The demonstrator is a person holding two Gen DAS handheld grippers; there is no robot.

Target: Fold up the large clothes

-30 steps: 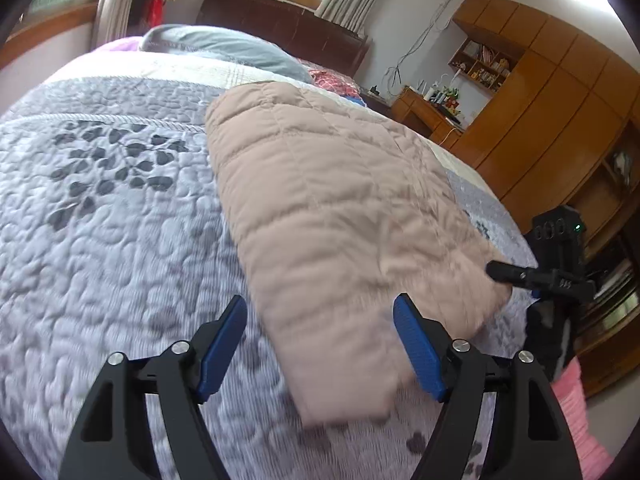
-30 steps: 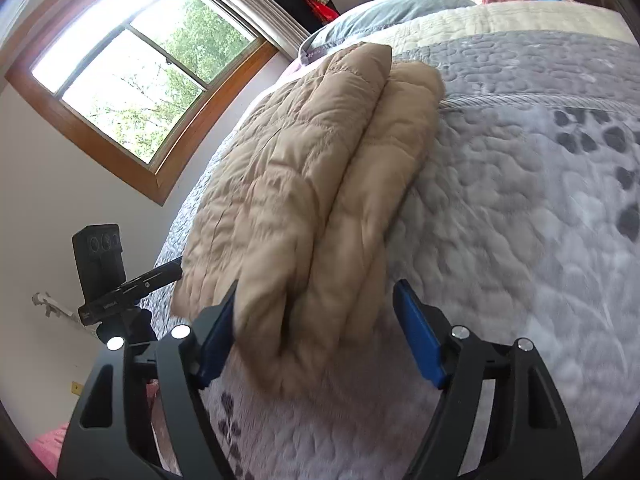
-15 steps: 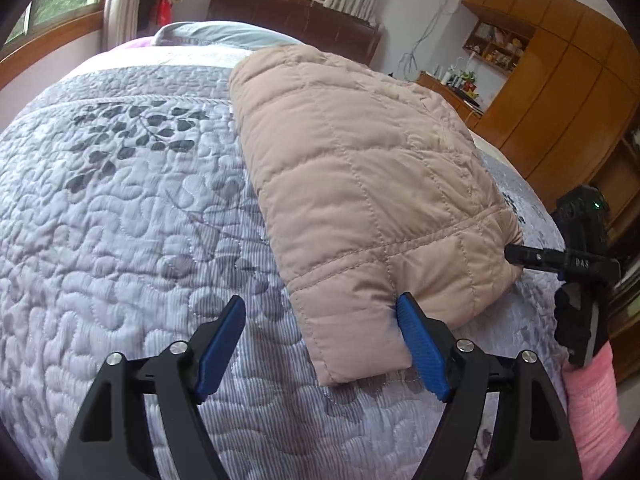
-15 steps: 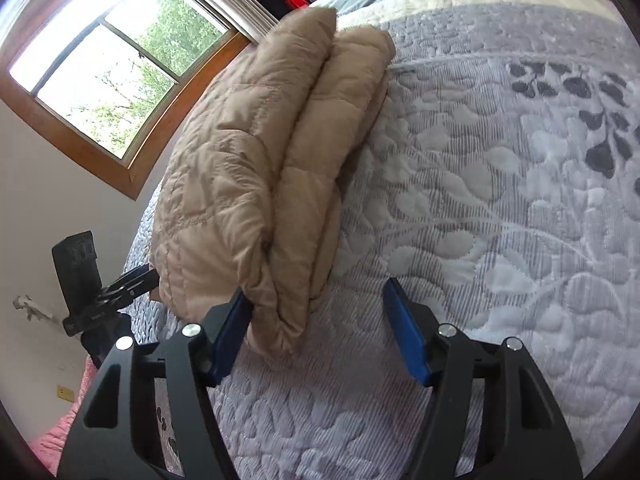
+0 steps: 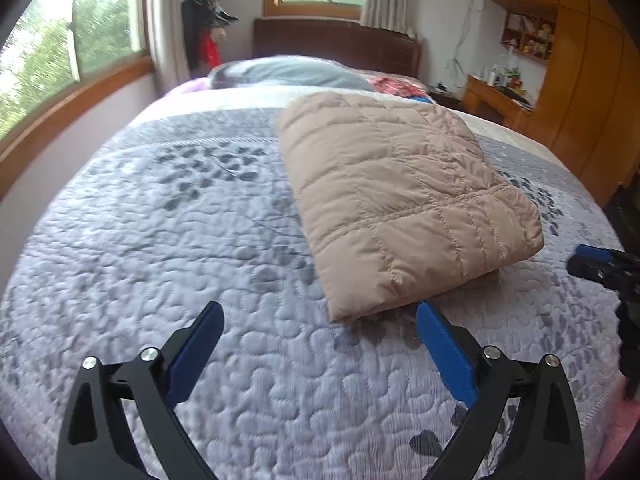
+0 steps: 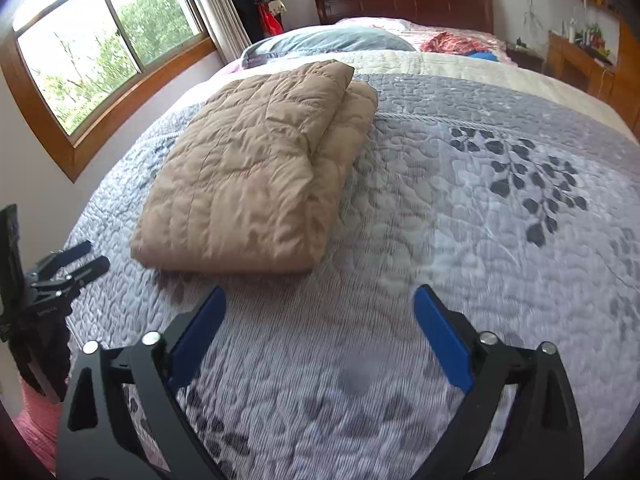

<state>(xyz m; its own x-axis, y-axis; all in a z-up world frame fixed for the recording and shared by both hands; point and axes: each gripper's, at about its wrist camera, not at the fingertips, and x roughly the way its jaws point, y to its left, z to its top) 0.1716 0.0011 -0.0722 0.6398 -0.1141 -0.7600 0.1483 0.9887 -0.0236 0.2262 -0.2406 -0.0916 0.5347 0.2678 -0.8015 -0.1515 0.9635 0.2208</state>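
The grey quilted bedspread [image 5: 168, 264] carries the folded tan puffer jacket [image 5: 400, 200], lying well short of the pillow [image 6: 328, 40]. It looks light, soft and slippery; I'd pinch a stitched corner. The right view shows stacked layers, hidden from the left. Left gripper [image 5: 320, 352] and right gripper [image 6: 318, 332] are opening wide, with nothing between them.

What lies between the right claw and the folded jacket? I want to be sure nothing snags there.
Only bare grey quilt separates the right claw, its jaws opening and empty, from the folded jacket; the right wrist view shows it.
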